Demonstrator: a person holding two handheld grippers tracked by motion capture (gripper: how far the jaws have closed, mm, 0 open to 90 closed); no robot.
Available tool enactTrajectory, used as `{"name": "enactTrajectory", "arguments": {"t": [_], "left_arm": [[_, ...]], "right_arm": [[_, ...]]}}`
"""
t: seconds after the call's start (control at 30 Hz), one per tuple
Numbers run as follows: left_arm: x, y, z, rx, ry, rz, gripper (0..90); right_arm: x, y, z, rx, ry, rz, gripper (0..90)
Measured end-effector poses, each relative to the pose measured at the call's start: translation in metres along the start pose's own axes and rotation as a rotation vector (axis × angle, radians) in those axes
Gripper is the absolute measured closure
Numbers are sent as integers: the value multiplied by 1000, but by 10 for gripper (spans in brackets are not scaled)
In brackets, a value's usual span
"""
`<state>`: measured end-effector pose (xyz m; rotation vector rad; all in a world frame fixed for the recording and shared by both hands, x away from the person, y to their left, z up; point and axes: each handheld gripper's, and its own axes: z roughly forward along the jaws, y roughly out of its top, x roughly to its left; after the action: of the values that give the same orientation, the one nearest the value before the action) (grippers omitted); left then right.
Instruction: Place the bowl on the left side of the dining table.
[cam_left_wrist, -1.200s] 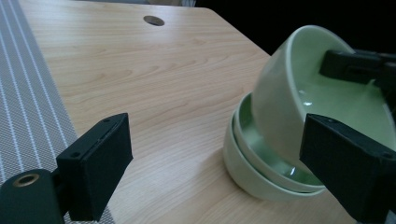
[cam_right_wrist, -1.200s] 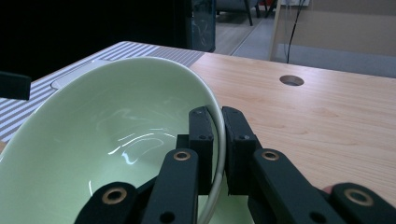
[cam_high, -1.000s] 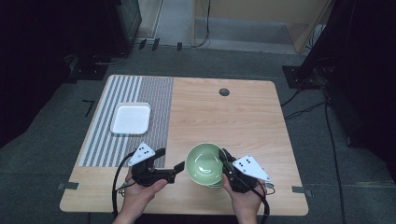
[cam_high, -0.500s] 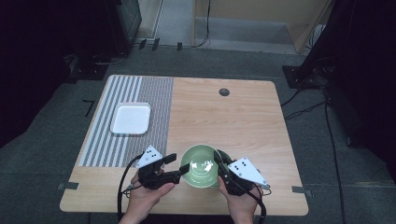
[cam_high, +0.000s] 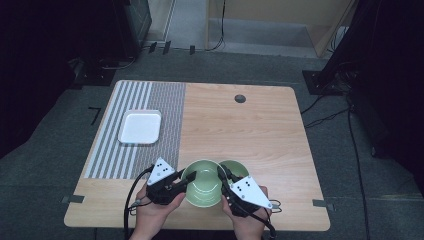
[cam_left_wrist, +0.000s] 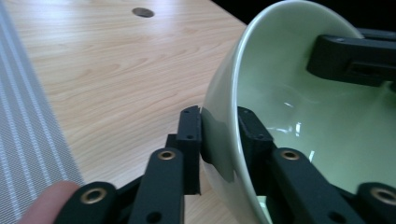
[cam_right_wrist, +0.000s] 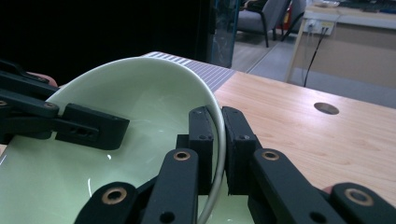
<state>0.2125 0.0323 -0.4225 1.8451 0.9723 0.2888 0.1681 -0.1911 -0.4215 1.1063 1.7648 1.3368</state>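
Green bowl (cam_high: 202, 185) mouth tilted up, rim pinched by left hand-held gripper (cam_left_wrist: 219, 140), right hand-held gripper (cam_right_wrist: 218, 140).

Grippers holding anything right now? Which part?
Both hold the upper green bowl by its rim: the left gripper, whose jaws have just closed, pinches the wall on one side, the right gripper the opposite side. A second green bowl sits behind.

Two green bowls sit at the table's (cam_high: 280, 150) near edge: one bowl (cam_high: 202, 186) in front, a second bowl (cam_high: 236, 168) just behind it to the right. One white tray (cam_high: 140, 127) lies on one striped mat (cam_high: 125, 145), left of the bowls. Two grippers, the left gripper (cam_high: 187, 178) and the right gripper (cam_high: 223, 176), flank the front bowl
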Motion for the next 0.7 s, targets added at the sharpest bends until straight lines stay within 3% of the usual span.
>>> {"name": "enactTrajectory", "arguments": {"t": [0.13,0.17,0.2,0.4,0.5,0.6,0.63,0.67,0.7], "left_arm": [[-3,-2,2,13,83,53,836],[-3,-2,2,13,83,53,839],[-4,-2,1,5,115,68,842],[-1,-1,-2,-12,106,77,846],[2,1,-5,-20,94,88,845],[6,1,-5,-11,109,106,842],[8,0,-5,-13,106,100,842],[8,0,-5,-13,106,100,843],[11,0,-6,-15,95,88,843]], "right_arm": [[12,-3,1,-11,-46,-41,845],[12,-3,1,-11,-46,-41,845],[15,-5,1,-17,-53,-32,845],[18,-7,3,-15,-59,1,844],[18,-5,1,-26,-37,17,830],[15,-2,0,-41,1,54,692],[14,-1,-1,-43,-1,62,637],[14,-1,-1,-43,-1,62,637],[13,1,-2,-42,-2,68,563]]}}
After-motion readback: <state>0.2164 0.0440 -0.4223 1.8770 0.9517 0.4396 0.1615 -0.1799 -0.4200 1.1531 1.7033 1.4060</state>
